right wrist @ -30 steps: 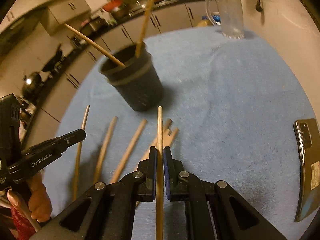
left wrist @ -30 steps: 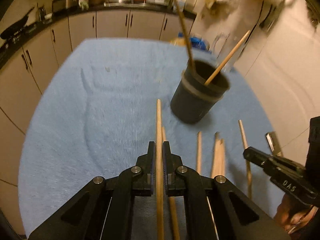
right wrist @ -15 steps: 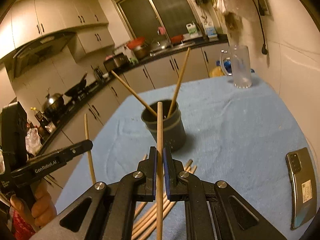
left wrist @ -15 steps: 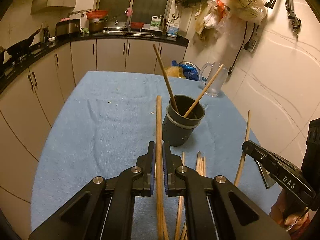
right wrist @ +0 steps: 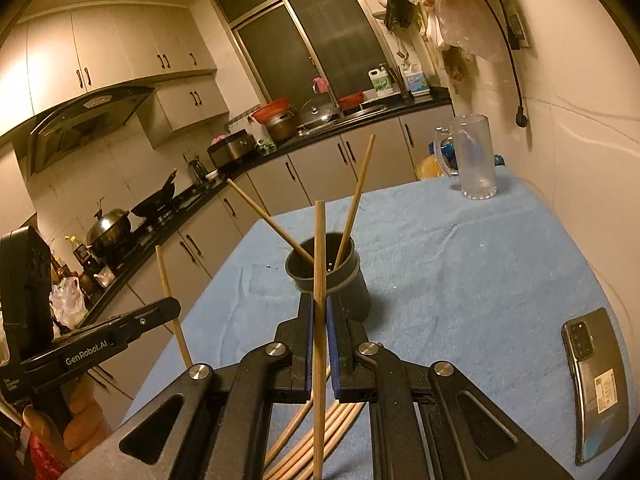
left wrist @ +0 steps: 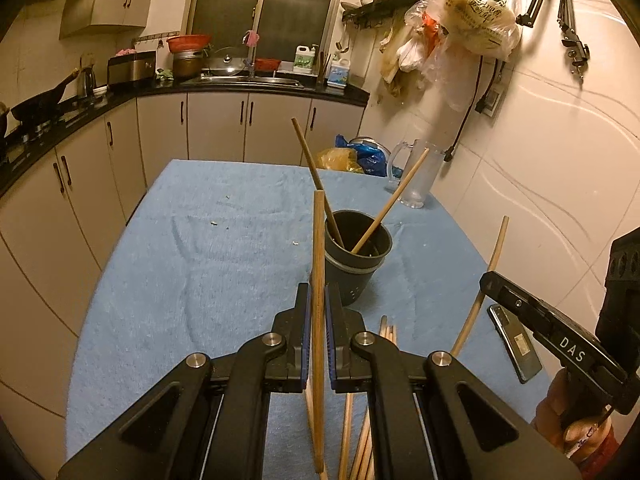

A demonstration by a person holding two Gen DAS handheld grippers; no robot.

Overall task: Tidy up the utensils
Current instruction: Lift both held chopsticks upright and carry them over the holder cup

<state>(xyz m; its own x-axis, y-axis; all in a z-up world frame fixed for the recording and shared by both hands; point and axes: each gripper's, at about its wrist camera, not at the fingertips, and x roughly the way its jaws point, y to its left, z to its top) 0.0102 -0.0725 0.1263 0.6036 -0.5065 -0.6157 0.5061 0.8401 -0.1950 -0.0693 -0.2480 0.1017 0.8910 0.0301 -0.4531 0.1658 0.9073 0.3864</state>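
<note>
Two chopsticks stand in the dark cup (left wrist: 356, 256) already, leaning apart. The cup sits near the middle of the blue surface (left wrist: 192, 264). The left gripper (left wrist: 318, 336) has its jaws clenched on one chopstick (left wrist: 318, 264), held up in the air just in front of the cup. The right gripper (right wrist: 319, 340) has its jaws clenched on another chopstick (right wrist: 319, 280) the same way. So two are in, and two more are on the way, I think. A bunch of loose chopsticks (right wrist: 320, 436) lies on the near edge of the surface, under the grippers. Those are left to pick up. A phone (right wrist: 596, 384) lies by the right edge
</note>
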